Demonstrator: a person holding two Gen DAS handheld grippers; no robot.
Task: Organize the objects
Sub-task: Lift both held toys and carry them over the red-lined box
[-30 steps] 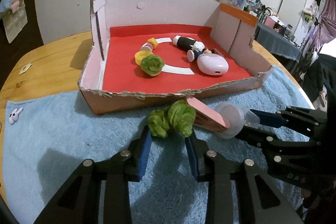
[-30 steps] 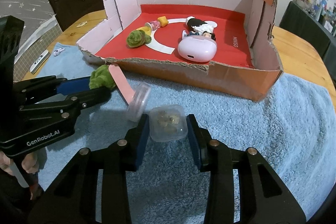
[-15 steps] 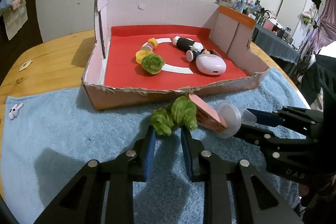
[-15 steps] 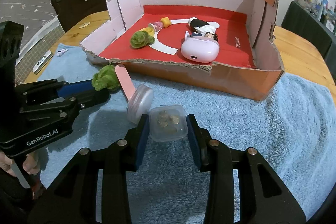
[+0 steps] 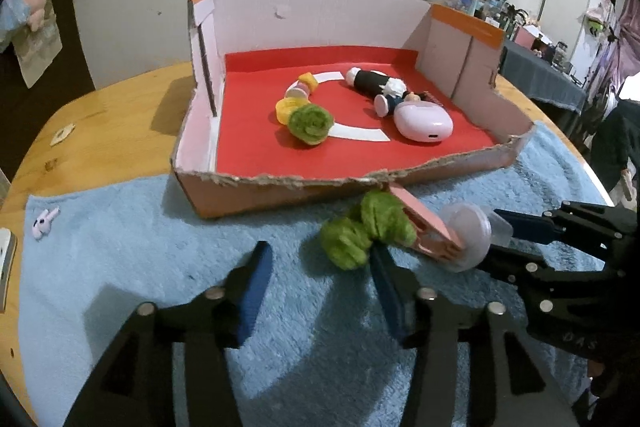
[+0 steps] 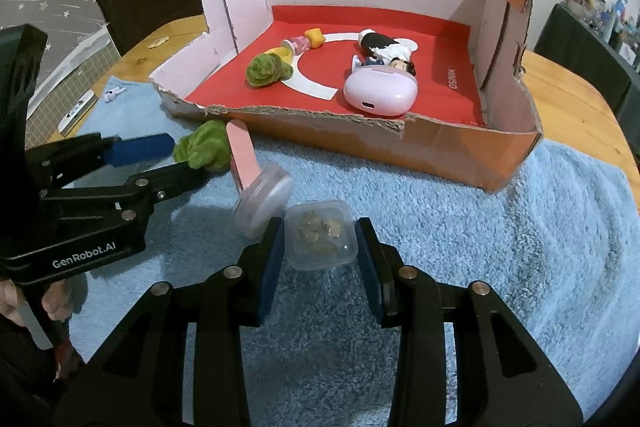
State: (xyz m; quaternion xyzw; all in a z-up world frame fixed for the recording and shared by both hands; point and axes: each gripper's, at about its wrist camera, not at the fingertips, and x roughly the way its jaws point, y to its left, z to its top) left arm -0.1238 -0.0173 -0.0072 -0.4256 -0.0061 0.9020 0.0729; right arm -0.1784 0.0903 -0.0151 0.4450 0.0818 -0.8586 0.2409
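Observation:
A green fuzzy bundle (image 5: 360,231) lies on the blue towel (image 5: 120,267) in front of the cardboard box (image 5: 280,187). My left gripper (image 5: 320,267) is just behind it. Its jaws are opening; only the right finger touches the bundle's near edge, and nothing is gripped. From the right wrist, that left gripper (image 6: 186,159) flanks the bundle (image 6: 206,149). A pink flat stick (image 6: 242,159) leans on a round clear pot (image 6: 264,203). My right gripper (image 6: 320,249) is shut on a small clear square box (image 6: 320,237) holding small brownish pieces.
The box's red floor holds another green fuzzy ball (image 5: 310,123), a yellow piece (image 5: 286,107), a small doll (image 5: 380,87) and a pink oval case (image 5: 424,123). A tiny white toy (image 5: 44,223) lies at the towel's left edge on the wooden table (image 5: 100,123).
The left gripper's jaws first narrowed at the near end of the green bundle, then spread wide apart. The bundle stays on the towel. The right gripper keeps its hold on the clear box.

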